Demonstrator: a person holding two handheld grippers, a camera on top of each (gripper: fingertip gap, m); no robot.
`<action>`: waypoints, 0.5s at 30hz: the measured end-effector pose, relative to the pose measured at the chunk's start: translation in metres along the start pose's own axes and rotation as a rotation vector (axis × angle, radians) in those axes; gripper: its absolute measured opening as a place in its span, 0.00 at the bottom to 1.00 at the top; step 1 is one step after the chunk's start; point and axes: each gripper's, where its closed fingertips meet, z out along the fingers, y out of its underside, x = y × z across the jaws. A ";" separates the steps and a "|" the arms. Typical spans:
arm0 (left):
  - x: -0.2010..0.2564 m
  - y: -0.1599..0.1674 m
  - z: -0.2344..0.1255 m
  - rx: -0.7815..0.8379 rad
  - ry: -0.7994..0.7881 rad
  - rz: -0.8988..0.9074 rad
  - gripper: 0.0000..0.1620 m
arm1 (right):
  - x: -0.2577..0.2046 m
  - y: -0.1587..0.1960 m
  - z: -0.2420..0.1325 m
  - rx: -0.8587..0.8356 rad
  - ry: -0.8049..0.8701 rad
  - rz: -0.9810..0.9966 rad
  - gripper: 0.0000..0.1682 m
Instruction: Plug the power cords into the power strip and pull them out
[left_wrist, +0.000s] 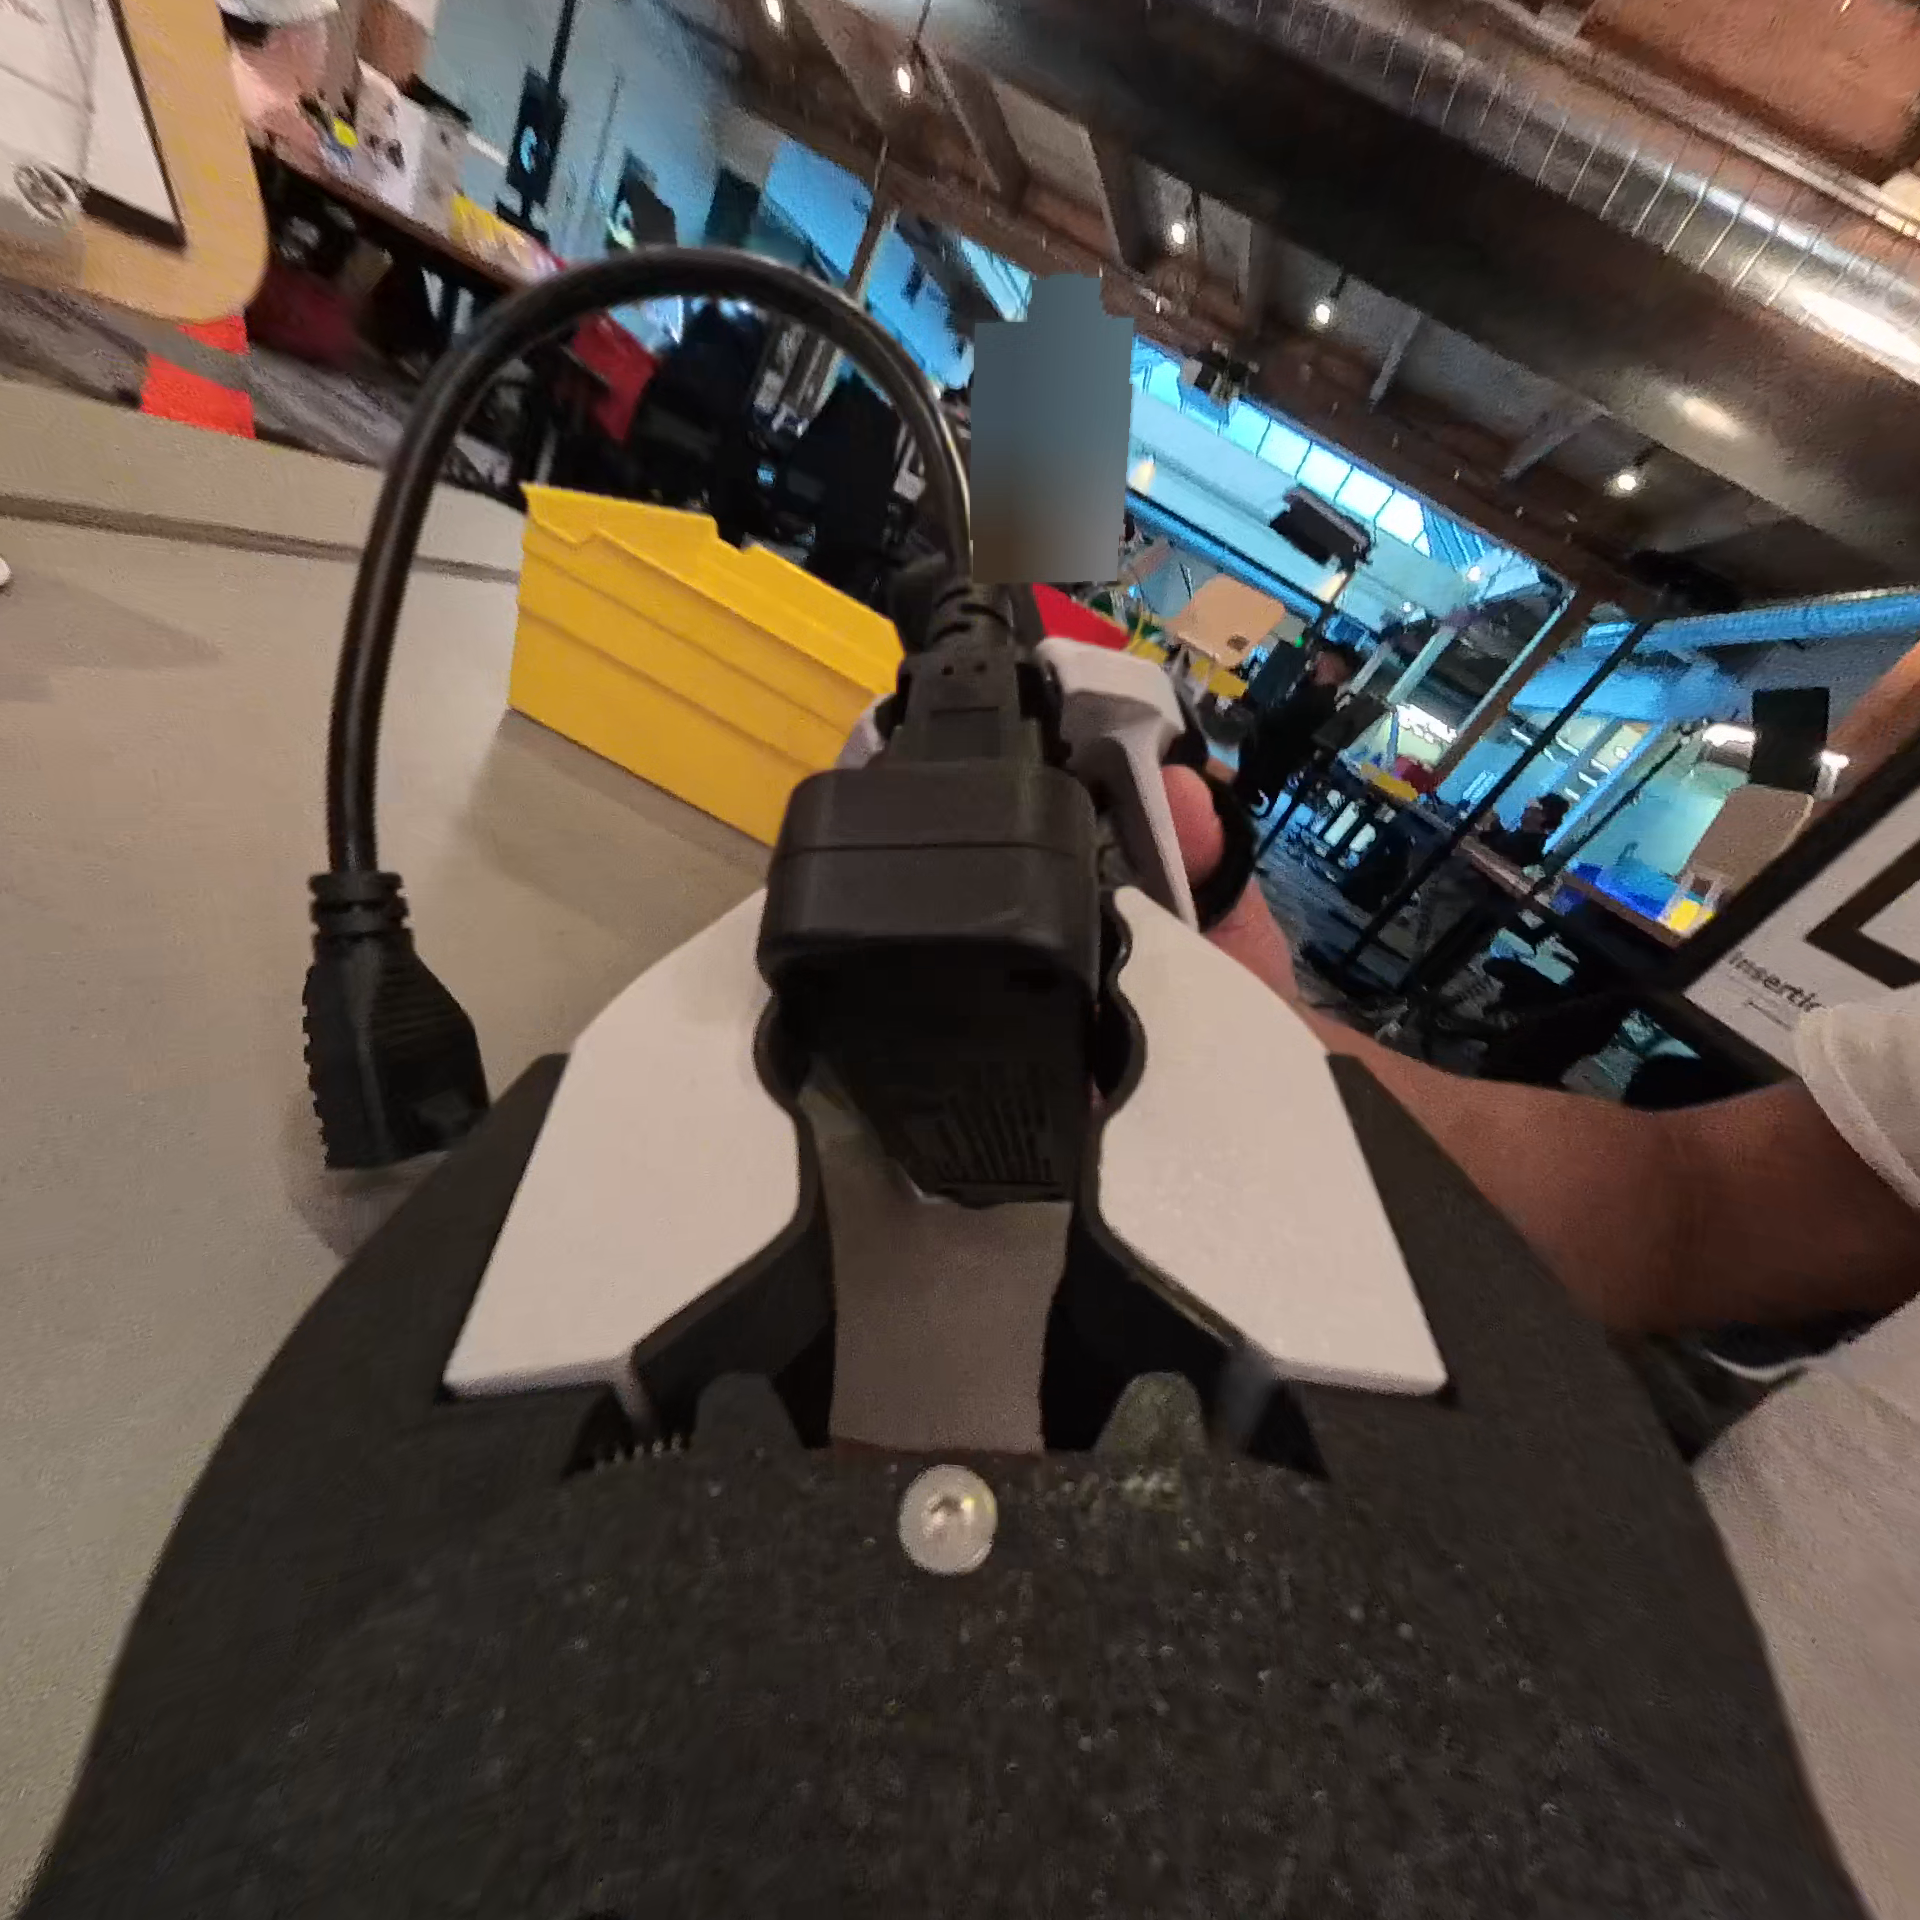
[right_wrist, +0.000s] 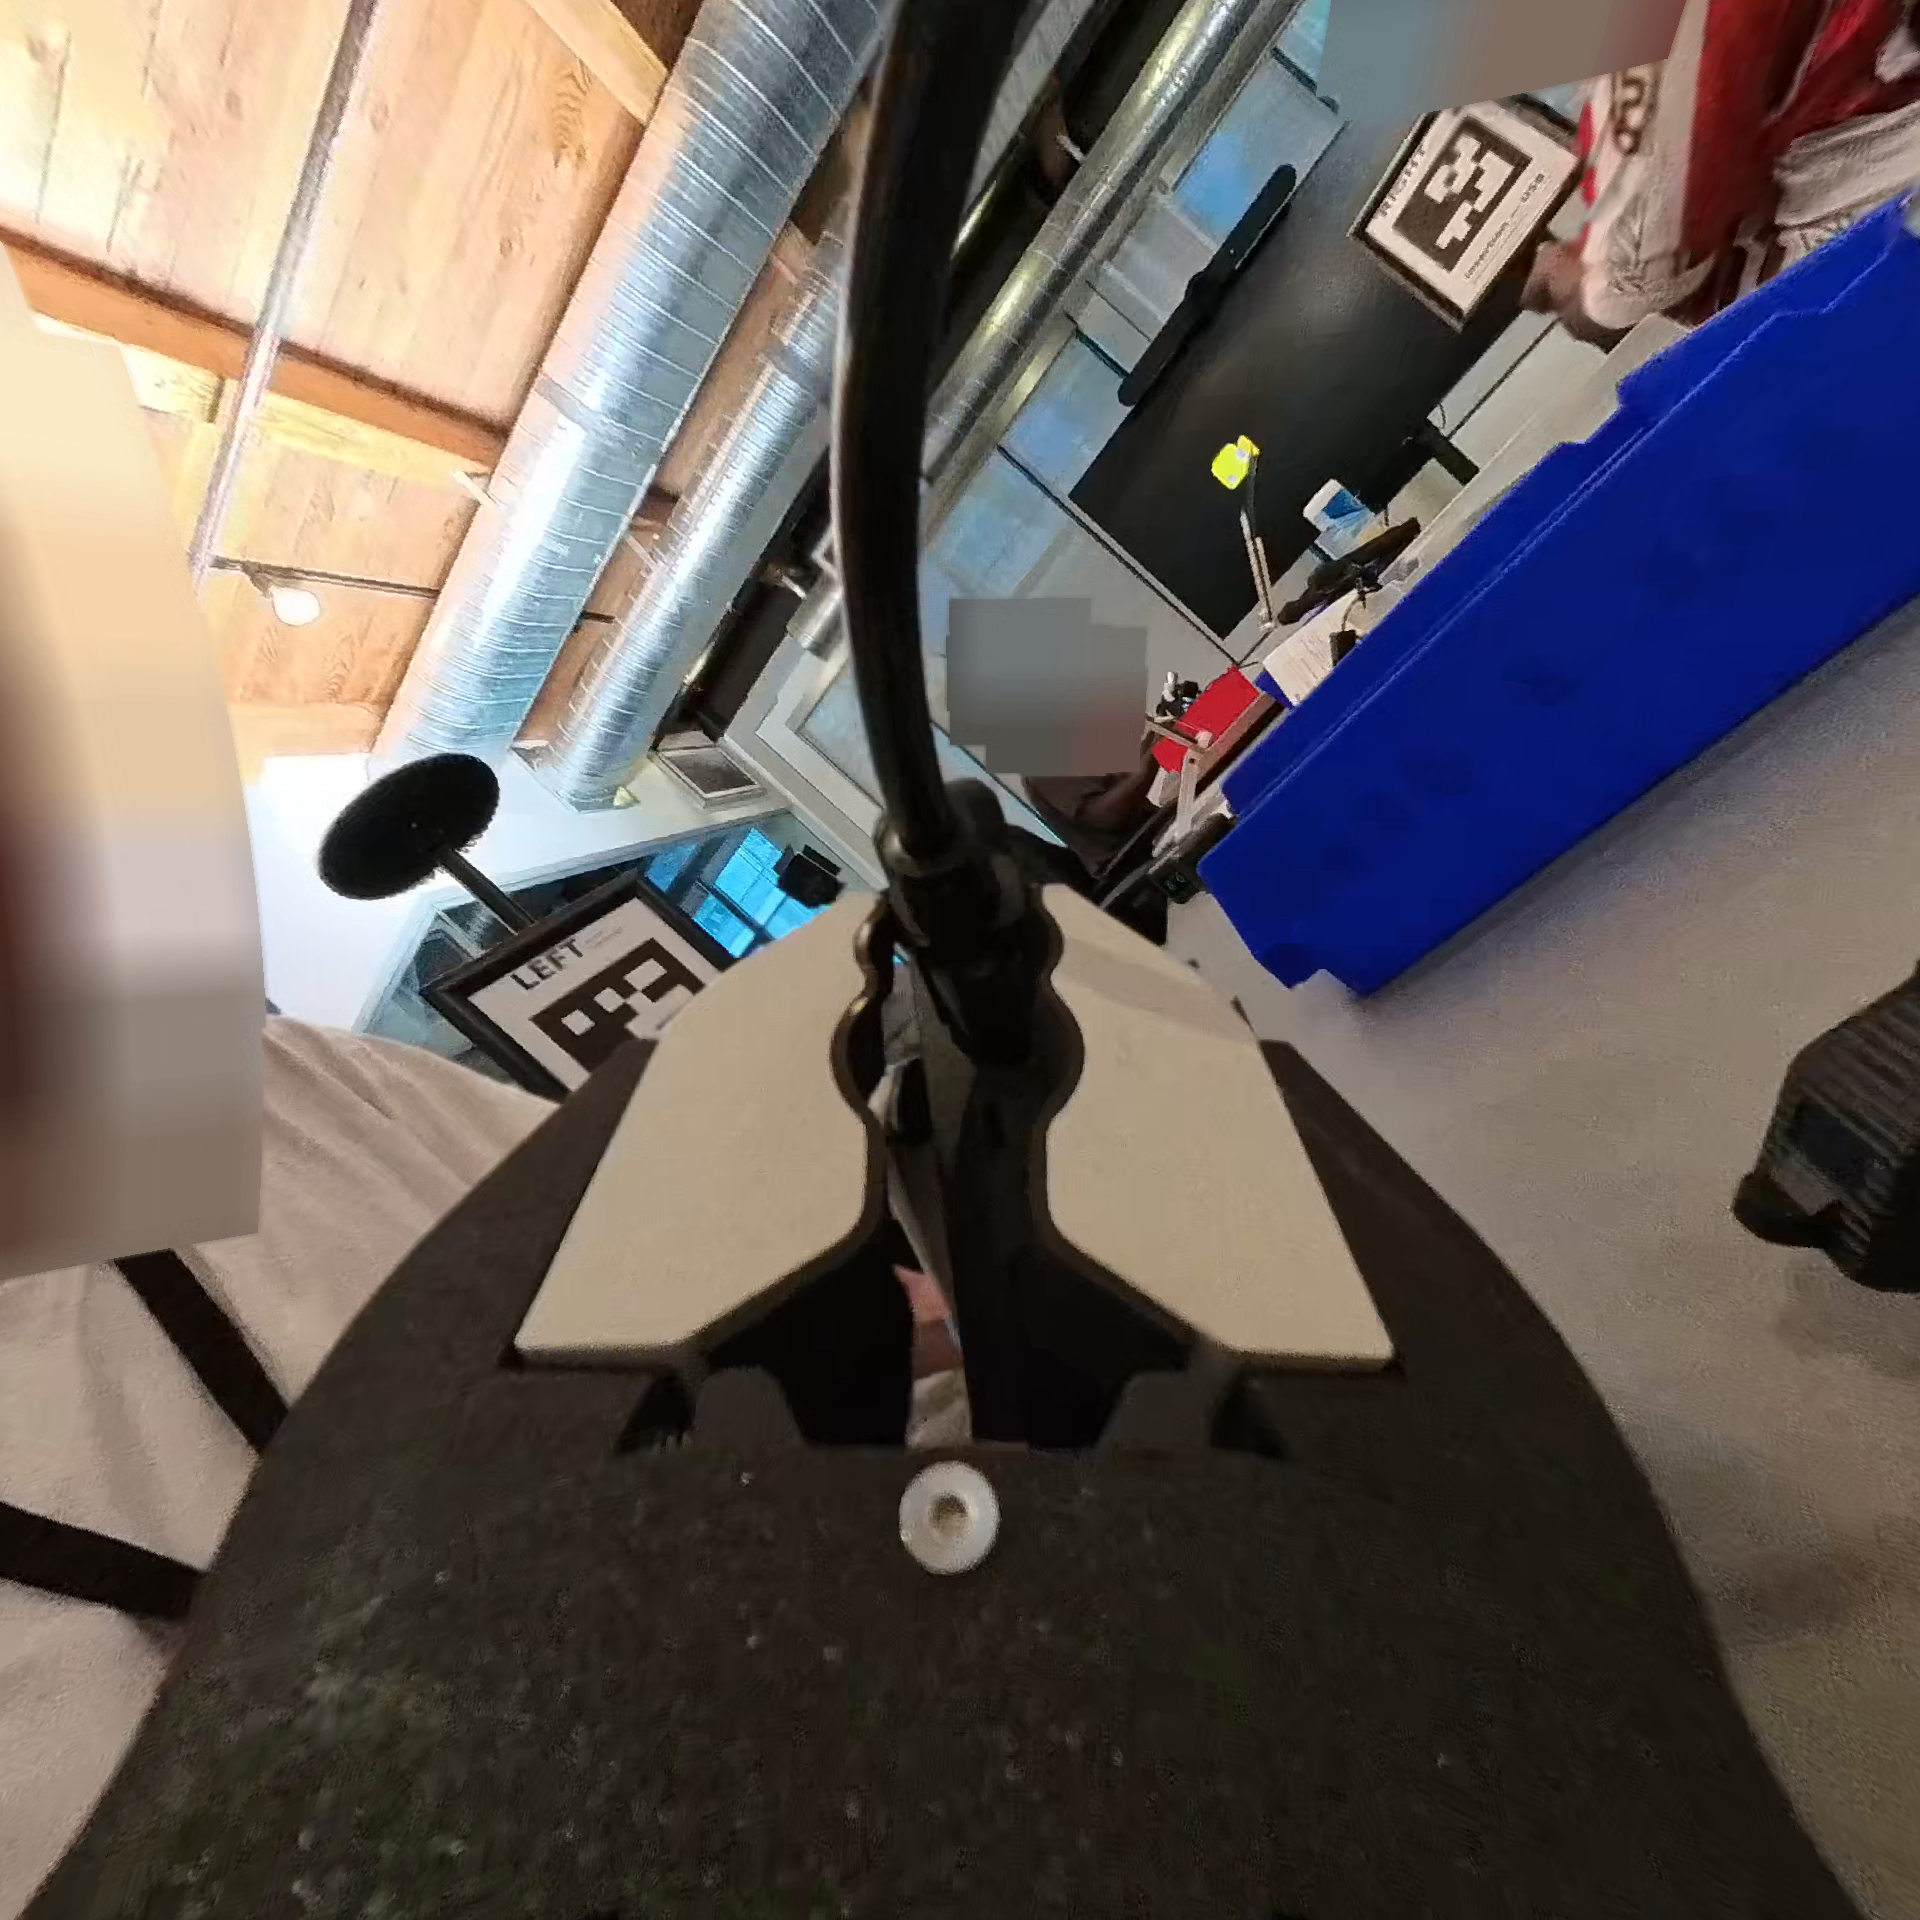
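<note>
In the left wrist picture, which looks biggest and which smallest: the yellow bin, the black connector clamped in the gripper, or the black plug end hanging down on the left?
1. Yellow bin, largest in the picture though farthest away.
2. Black connector clamped in the left gripper; nearness to the camera inflates it.
3. Hanging plug end, smallest; its true size against the connector is unsure.

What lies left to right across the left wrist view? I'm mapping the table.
Black cord end standing on the table → yellow bin → black power block clamped in the left hand-held gripper → right hand-held gripper → forearm.
</note>
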 end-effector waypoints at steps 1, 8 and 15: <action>0.000 0.003 -0.001 -0.041 0.010 -0.006 0.32 | 0.001 0.001 -0.002 -0.029 0.031 -0.029 0.14; 0.005 -0.004 -0.031 -0.242 0.120 -0.143 0.32 | -0.029 -0.016 -0.036 -0.459 0.397 -0.763 0.24; 0.000 0.003 -0.024 -0.324 0.162 -0.355 0.32 | -0.005 0.012 -0.010 -0.868 0.394 -1.366 0.23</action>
